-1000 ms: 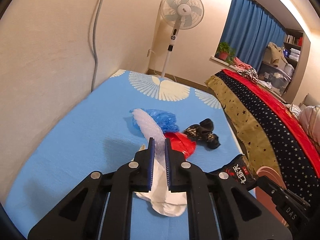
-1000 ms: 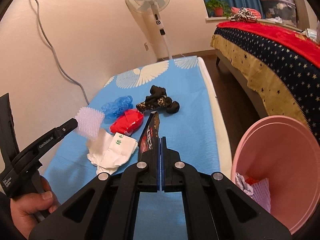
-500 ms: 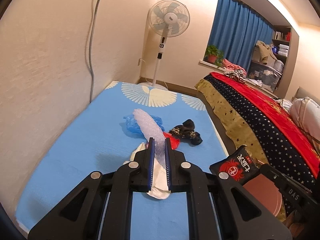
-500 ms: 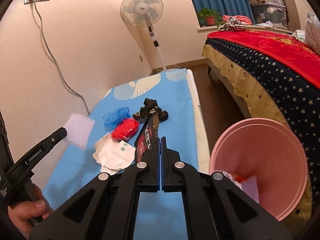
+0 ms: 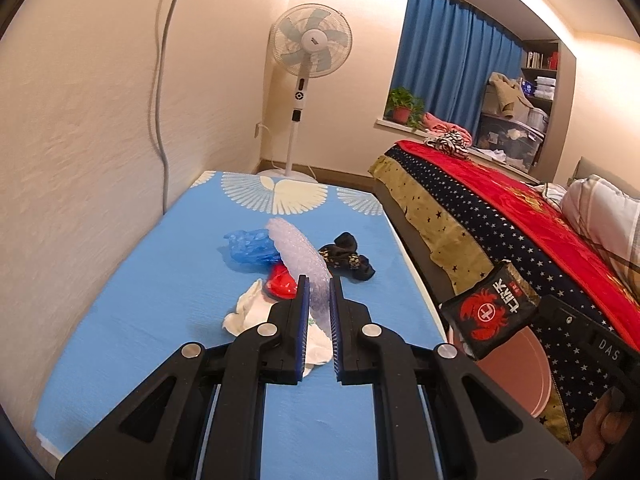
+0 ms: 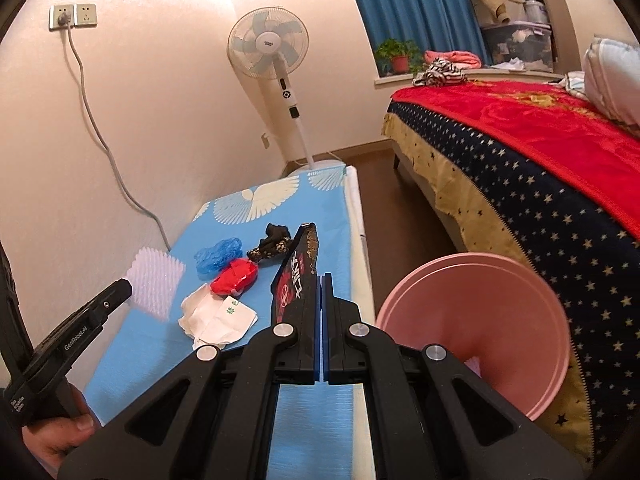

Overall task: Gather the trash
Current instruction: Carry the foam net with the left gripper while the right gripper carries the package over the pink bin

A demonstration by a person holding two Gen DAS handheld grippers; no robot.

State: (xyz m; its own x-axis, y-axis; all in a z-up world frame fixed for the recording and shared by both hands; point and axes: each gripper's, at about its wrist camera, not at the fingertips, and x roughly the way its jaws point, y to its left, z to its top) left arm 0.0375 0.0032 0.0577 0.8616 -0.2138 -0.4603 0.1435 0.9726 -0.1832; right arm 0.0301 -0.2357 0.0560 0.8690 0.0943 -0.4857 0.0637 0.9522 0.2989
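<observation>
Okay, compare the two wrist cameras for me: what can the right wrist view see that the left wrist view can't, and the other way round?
Only the right wrist view shows the wall sockets with a plug in one, and the open inside of the pink bin. Only the left wrist view shows the crab logo on the face of the black snack packet, which the right gripper holds edge-on in its own view. Both show the foam net pinched in the left gripper, the blue mat, the loose trash on it, the fan and the bed.
</observation>
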